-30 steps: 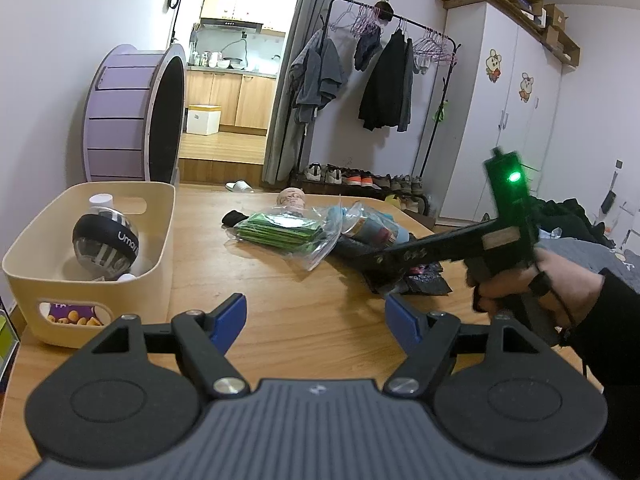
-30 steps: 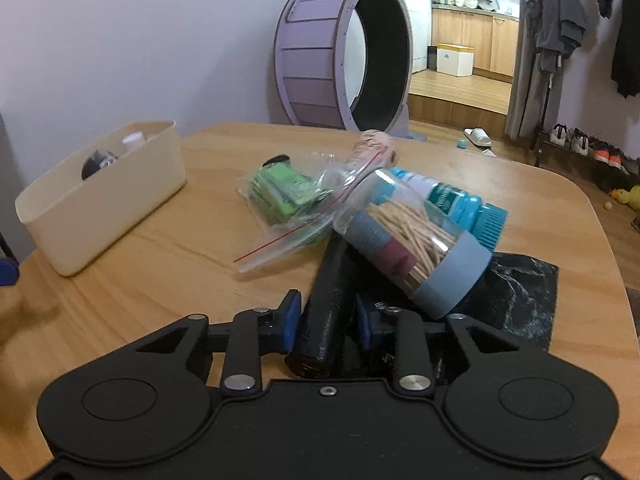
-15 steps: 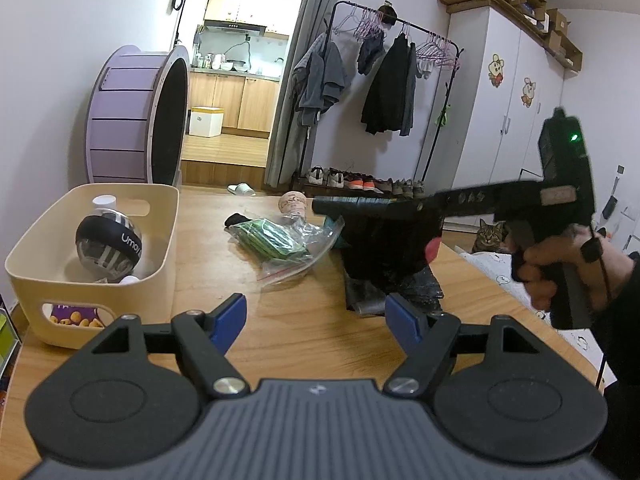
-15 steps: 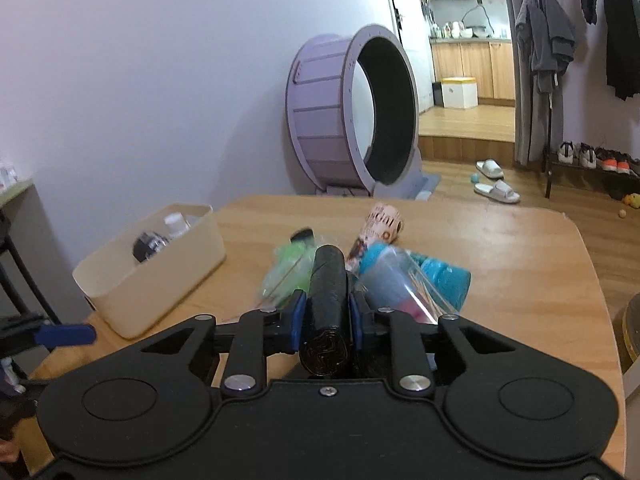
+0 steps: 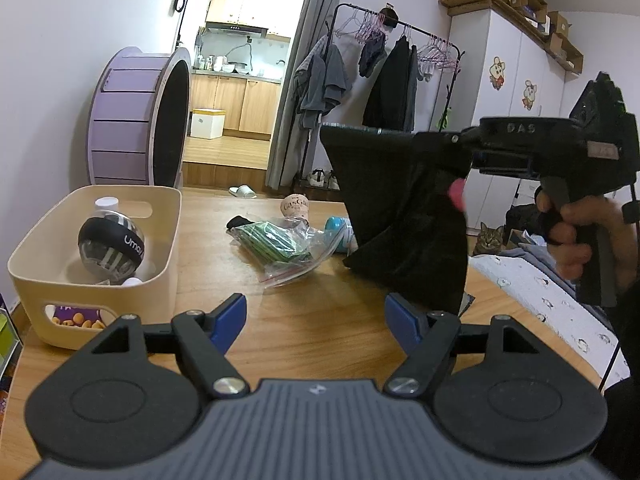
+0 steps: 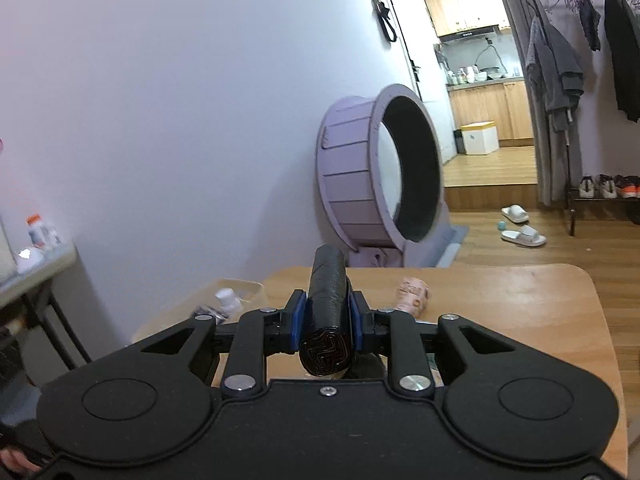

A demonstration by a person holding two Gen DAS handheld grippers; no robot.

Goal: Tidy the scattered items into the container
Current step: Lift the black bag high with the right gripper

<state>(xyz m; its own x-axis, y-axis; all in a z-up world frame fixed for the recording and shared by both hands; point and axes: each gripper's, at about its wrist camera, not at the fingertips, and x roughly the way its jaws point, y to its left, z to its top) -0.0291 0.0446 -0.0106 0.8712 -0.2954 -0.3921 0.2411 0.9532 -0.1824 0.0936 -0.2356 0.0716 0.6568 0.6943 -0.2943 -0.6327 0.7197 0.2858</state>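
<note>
The right gripper (image 6: 327,316) is clamped on a black roll of bags (image 6: 327,312), its blue pads pressed against both sides, and the roll is up in the air above the wooden table (image 5: 320,320). From the left wrist view a loose black sheet (image 5: 404,216) hangs down from the roll at about two o'clock, its lower edge close to the tabletop. The left gripper (image 5: 316,316) sits low over the near edge with its jaws spread wide and nothing between them. The cream container (image 5: 160,248) stands at ten o'clock on the table, already holding a black-banded ball (image 5: 111,245) and a white-capped bottle (image 5: 106,202). At twelve o'clock lie a clear zip bag (image 5: 288,248) with green packets, a blue bottle (image 5: 340,229) and a pinkish tube (image 5: 296,206).
</note>
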